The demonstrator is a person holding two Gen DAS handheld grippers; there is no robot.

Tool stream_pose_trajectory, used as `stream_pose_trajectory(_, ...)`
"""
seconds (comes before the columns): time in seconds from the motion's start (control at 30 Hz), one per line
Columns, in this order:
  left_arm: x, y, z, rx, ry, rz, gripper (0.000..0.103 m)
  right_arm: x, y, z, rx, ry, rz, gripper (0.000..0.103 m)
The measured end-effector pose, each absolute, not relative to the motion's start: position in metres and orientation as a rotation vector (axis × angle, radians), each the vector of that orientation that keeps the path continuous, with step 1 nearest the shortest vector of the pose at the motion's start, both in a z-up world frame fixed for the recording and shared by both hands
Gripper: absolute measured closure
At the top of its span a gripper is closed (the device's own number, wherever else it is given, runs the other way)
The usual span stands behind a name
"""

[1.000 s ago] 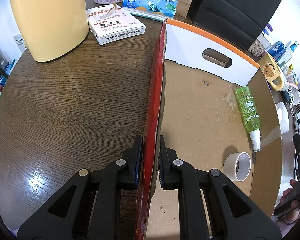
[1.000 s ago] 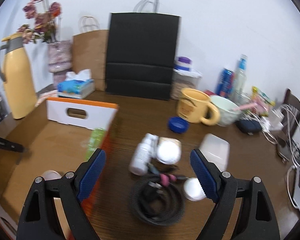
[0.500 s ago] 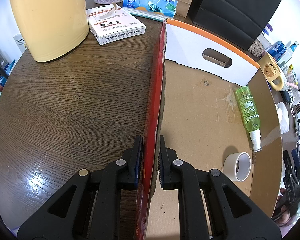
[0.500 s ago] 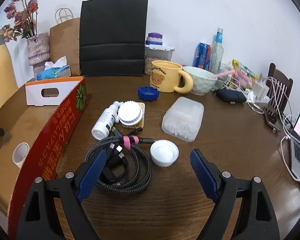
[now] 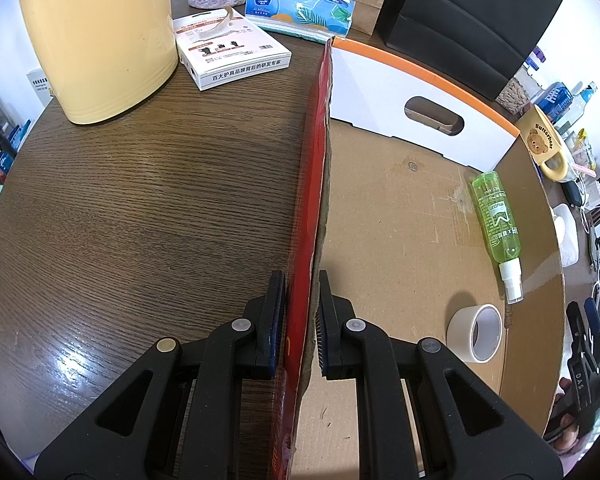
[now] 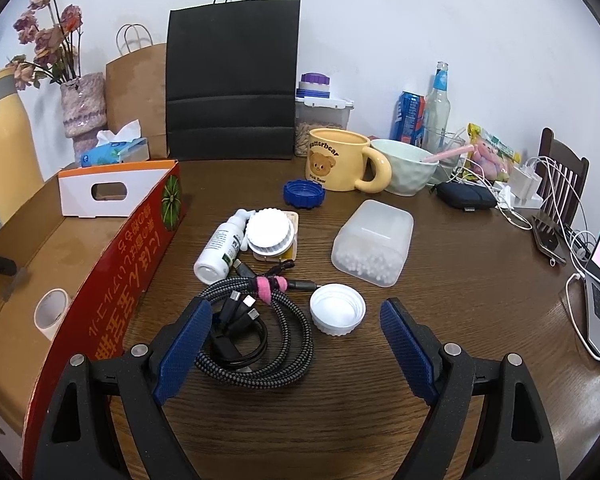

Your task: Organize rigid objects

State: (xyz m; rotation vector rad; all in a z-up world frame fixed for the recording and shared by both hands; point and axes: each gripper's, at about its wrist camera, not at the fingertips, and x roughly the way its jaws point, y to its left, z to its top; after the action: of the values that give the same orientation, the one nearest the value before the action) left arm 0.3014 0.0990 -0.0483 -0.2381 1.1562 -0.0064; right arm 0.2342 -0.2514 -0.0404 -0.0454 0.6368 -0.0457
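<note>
The cardboard box (image 5: 400,216) lies open on the dark wooden table (image 5: 140,208), its red printed side wall (image 5: 306,264) standing upright on edge. The left claw (image 5: 300,320) is clamped on that wall, one pad on the red outer face and one on the brown inner face. Inside the box, a green spray bottle (image 5: 496,216) lies on its side at about 3 o'clock of the floor, nozzle toward the camera, and a roll of white tape (image 5: 476,332) rests at about 4 o'clock, near the bottle but apart from it. The white end panel with an orange rim and a slot handle (image 5: 434,116) closes the far end.

In the right wrist view the box (image 6: 112,296) sits at 9 o'clock, tape roll (image 6: 52,312) visible inside. The right claw (image 6: 296,352) hangs with its blue pads wide apart, gripping nothing, above a coiled braided cable (image 6: 256,332) bound with a pink strap. A white lid (image 6: 337,314) lies just right of the coil. Beyond, toward 12 o'clock, a small white bottle (image 6: 220,248) lies touching a round white cap (image 6: 270,232); a translucent container of white beads (image 6: 374,242) lies at 1 o'clock, a blue cap (image 6: 304,194) and a yellow bear mug (image 6: 340,164) farther back.
</note>
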Motion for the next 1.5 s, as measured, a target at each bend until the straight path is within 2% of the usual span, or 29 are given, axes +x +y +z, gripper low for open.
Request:
stream_pose_trajectory(0.57, 0.302, 0.099, -0.048, -0.240, 1.157, -0.007, 0.093, 0.230, -0.248, -0.046, -0.044, 0.676, -0.004, 0.013)
stream_pose_trajectory(0.97, 0.302, 0.099, -0.048, -0.240, 1.157, -0.008, 0.093, 0.269, -0.240, -0.070, 0.018, 0.861, 0.082, 0.013)
stream_pose_trajectory(1.0, 0.302, 0.099, -0.048, -0.240, 1.157, -0.008, 0.093, 0.274, -0.243, -0.074, 0.039, 0.882, 0.081, 0.011)
stream_pose_trajectory(1.07, 0.302, 0.099, -0.048, -0.240, 1.156, -0.008, 0.093, 0.281, -0.246, -0.079, 0.069, 0.915, 0.093, 0.000)
stream_pose_trajectory(1.5, 0.302, 0.099, -0.048, -0.240, 1.157, -0.008, 0.093, 0.303, -0.240, -0.082, 0.021, 0.949, -0.017, 0.000)
